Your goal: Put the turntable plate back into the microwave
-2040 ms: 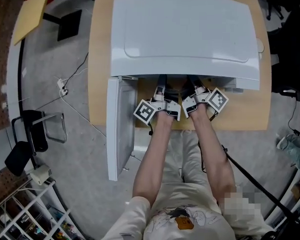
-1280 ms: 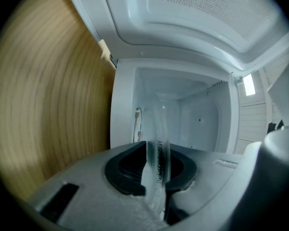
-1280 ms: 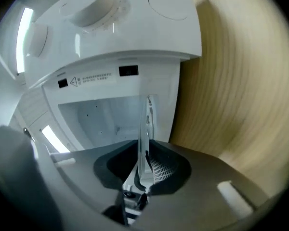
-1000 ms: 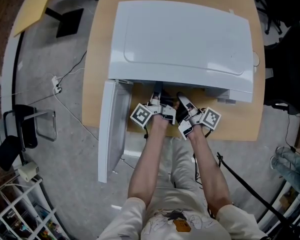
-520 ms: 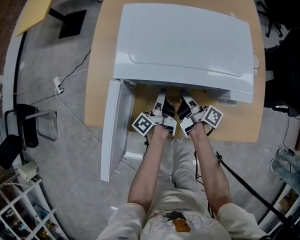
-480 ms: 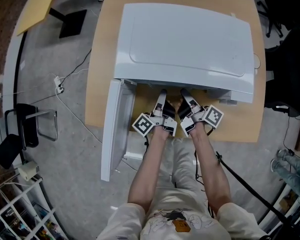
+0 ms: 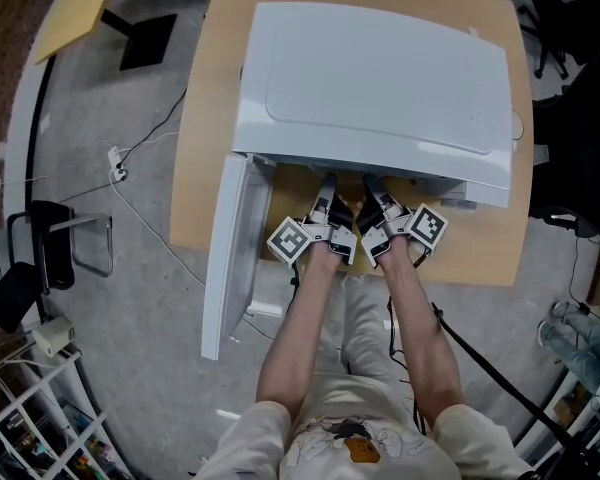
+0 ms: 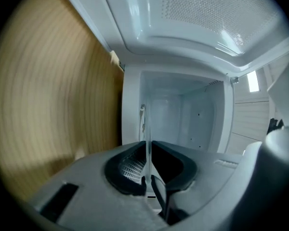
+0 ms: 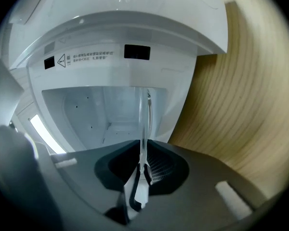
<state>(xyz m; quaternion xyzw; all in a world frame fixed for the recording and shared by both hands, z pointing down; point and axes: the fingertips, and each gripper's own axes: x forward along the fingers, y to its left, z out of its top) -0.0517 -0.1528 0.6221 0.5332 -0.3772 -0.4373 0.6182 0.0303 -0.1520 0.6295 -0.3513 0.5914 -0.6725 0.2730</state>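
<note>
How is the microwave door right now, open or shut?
Open. The door stands swung out at the left side of the microwave, and both gripper views look straight into its white cavity.

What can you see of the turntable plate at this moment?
The turntable plate is clear glass, seen only edge-on as a thin pale line. It lies parallel to the wooden table and points into the open microwave; how far in it reaches is unclear. The left gripper, whose fingers have just been closing, pinches its near rim, and the right gripper pinches the rim alongside. The head view hardly shows it.
</note>
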